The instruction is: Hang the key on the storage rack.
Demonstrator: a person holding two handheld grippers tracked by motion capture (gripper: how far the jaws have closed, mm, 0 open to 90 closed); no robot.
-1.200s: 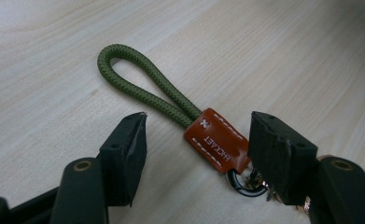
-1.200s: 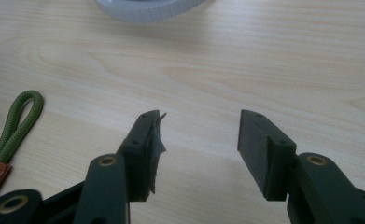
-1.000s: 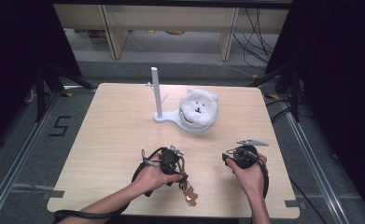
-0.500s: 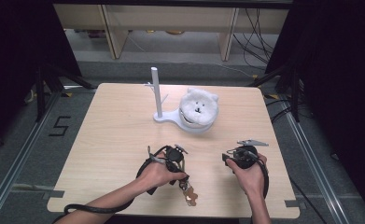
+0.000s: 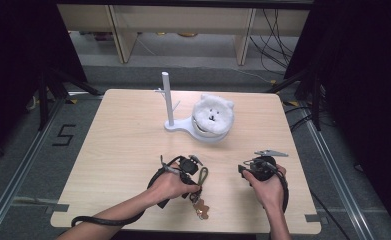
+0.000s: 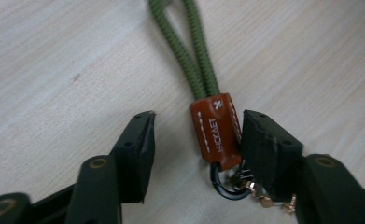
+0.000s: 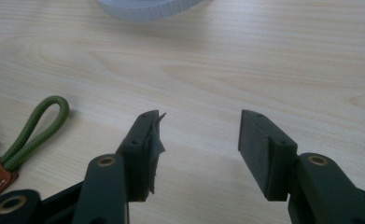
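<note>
So there's 1 keychain [image 6: 215, 133] lying near the front of the table [image 5: 113, 135], 1 white stand [image 5: 169, 102] and 1 plush bear [image 5: 213, 116] at the back. The keychain has 1 green cord loop [image 6: 185, 46] and 1 brown tag. Left gripper [image 6: 196, 135] sits low over it, jaws spread, the tag between them and touching 1 jaw. Right gripper [image 7: 199, 135] is off to the side, jaws spread over bare wood, both hands [image 5: 170, 182] resting low.

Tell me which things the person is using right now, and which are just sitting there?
In use:
- left tool, open around the brown tab
- keychain with green cord loop

Just sitting there, it seems:
- white stand
- fluffy white bear
- right tool, open, holding nothing
</note>
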